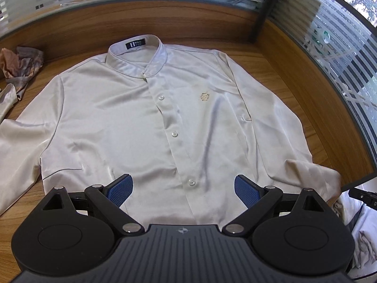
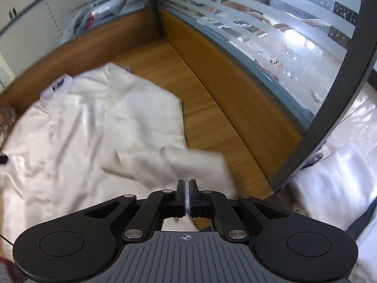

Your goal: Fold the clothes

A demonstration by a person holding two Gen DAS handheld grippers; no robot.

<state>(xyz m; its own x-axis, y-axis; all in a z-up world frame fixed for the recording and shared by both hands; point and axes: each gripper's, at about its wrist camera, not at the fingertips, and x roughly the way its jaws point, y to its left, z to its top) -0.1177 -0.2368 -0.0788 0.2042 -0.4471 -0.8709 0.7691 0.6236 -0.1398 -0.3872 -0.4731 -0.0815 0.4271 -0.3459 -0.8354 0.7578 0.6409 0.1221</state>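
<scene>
- Wooden table (image 1: 271,70) in a glass-partitioned corner; white button-up shirt (image 1: 132,118) lies front-up.
- Left claw (image 1: 183,191) wide open, empty, above the hem.
- Right claw (image 2: 187,194) nearly closed, pinching the shirt sleeve (image 2: 200,165).

Wooden desk top (image 1: 271,70) with a raised wooden edge board (image 1: 94,23) along the back and side, striped frosted glass partition (image 1: 341,59) above it, dark corner post (image 1: 262,18), crumpled brown patterned cloth (image 1: 21,63) at the desk's far left
</scene>
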